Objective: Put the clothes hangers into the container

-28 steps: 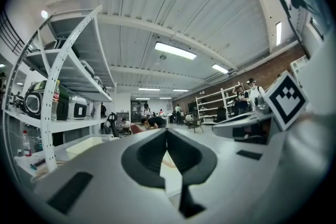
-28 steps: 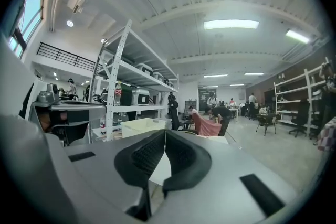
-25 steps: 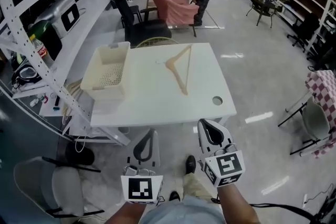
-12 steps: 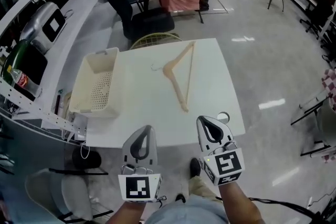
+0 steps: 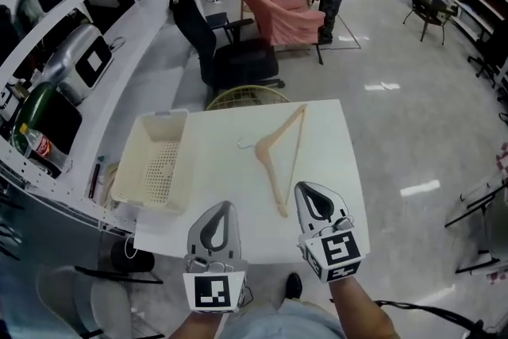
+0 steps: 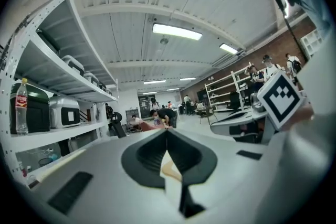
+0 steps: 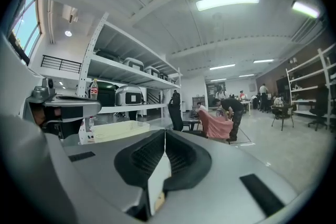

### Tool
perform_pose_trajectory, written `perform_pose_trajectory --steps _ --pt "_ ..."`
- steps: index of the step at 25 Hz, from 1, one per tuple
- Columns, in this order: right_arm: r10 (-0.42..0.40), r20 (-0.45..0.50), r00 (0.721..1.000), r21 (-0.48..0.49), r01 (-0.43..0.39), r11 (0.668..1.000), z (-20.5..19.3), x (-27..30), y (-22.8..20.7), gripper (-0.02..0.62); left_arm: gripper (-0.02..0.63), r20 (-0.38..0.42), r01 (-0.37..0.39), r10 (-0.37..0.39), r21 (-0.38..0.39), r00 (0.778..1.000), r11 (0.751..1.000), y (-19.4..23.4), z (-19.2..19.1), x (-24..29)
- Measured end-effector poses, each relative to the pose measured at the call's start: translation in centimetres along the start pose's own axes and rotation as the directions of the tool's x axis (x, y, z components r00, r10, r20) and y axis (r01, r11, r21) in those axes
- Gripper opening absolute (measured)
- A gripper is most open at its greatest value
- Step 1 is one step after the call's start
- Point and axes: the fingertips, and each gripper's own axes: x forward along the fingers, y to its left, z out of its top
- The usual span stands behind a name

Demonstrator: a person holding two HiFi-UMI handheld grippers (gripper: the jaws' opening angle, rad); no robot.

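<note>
A wooden clothes hanger (image 5: 279,159) lies flat on the white table (image 5: 230,202), its metal hook pointing left toward a cream plastic basket (image 5: 156,161) at the table's left edge. My left gripper (image 5: 220,210) hovers over the table's near edge, jaws shut and empty. My right gripper (image 5: 312,191) is beside it, just right of the hanger's near end, also shut and empty. In the left gripper view the left gripper (image 6: 167,131) has its jaws pressed together. In the right gripper view the right gripper (image 7: 164,132) is shut, with the basket (image 7: 113,131) off to the left.
A white shelving unit (image 5: 55,52) with appliances runs along the left. A black office chair (image 5: 230,52) and a round wire basket (image 5: 248,97) stand behind the table. People work at a pink-draped table (image 5: 286,8) farther back. Open floor (image 5: 413,139) lies to the right.
The view has moved forward toward the table. Both grippers now sit over the table's near edge instead of over the floor, still shut.
</note>
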Motion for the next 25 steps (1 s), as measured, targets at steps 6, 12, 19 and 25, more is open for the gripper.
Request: perform_pose_trajectory --steps 6,12,19,25 --pt "0.017 -0.017 1.0 -0.048 -0.017 0.999 0.8 3.8 -0.4 0.012 0.012 0.007 -0.029 0.029 -0.045 1.0 0.999 2.3 -0.4 2.2" --pt "-0.006 -0.078 0.997 -0.064 0.001 0.998 -0.4 8.0 -0.8 0.012 0.012 0.004 0.009 -0.009 -0.096 1.0 0.995 4.3 -2.3 6.2" --pt "-0.014 -0.193 0.981 -0.057 0.003 0.998 -4.8 12.7 -0.5 0.012 0.012 -0.037 0.066 -0.072 -0.138 0.997 0.988 6.3 -5.3 10.6" --pt "-0.02 -0.31 0.951 -0.017 0.015 1.0 -9.8 15.3 -0.9 0.112 0.012 -0.084 0.113 -0.129 -0.172 0.988 0.979 6.6 -8.2 13.4"
